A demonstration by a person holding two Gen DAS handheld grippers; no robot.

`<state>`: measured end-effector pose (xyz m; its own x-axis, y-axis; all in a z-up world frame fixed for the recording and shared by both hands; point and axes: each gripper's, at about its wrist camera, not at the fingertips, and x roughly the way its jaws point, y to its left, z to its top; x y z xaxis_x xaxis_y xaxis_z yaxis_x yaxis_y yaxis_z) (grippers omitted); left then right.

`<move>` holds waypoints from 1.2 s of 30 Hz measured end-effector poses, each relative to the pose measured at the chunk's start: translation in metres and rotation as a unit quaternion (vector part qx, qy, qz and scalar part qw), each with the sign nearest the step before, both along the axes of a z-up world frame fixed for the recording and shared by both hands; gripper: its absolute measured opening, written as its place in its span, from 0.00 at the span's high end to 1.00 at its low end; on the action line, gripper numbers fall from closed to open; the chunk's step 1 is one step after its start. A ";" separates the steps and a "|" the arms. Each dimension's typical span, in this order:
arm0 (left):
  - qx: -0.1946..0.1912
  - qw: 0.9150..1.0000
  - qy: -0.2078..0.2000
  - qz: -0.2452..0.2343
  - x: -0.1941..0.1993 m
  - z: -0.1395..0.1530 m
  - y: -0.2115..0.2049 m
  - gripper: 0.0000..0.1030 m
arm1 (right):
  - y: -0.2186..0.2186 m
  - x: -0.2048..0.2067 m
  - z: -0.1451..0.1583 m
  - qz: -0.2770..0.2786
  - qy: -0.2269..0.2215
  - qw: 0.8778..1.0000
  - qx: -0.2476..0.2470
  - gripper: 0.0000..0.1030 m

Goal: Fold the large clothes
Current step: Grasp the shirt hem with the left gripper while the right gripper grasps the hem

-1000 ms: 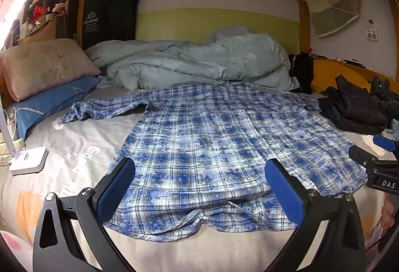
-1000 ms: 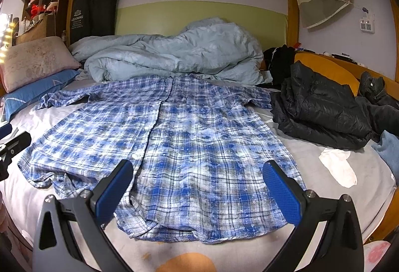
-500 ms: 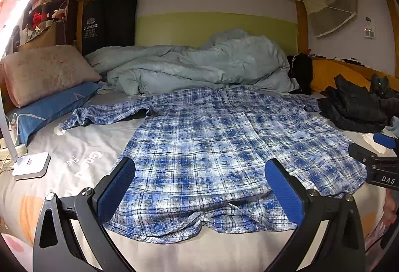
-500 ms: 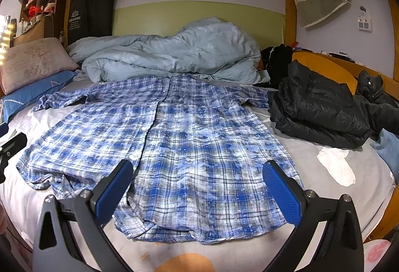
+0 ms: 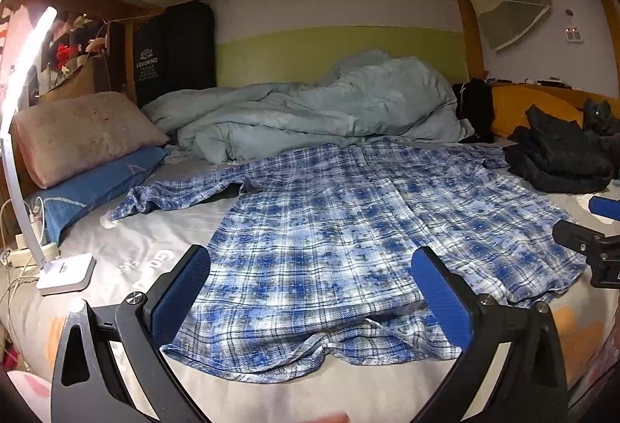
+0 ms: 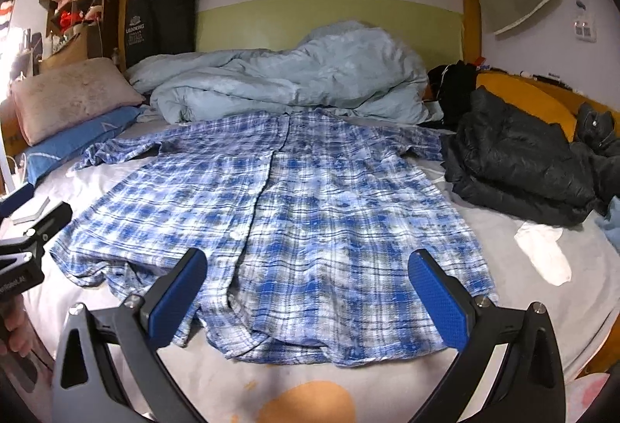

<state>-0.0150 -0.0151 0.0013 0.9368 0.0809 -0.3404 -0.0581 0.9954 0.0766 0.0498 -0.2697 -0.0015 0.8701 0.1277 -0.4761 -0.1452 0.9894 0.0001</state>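
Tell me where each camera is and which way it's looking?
Left wrist: on the left gripper near the bed's foot, facing the shirt and duvet; the right gripper pokes in at right.
Right wrist: on the right gripper, further right, facing the same way; the left gripper and fingers show at left.
Both share shirt, duvet, pillow, black jacket.

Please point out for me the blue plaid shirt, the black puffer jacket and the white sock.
blue plaid shirt (image 6: 310, 214): right wrist view, middle of the front panel.
black puffer jacket (image 6: 515, 159): right wrist view, centre of the folded bulk.
white sock (image 6: 544, 256): right wrist view, middle of the sock.
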 end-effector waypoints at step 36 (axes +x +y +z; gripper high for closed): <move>0.034 0.956 0.287 -0.045 0.069 -0.085 -0.012 0.20 | 0.033 0.020 -0.076 0.051 0.148 0.969 -0.193 0.25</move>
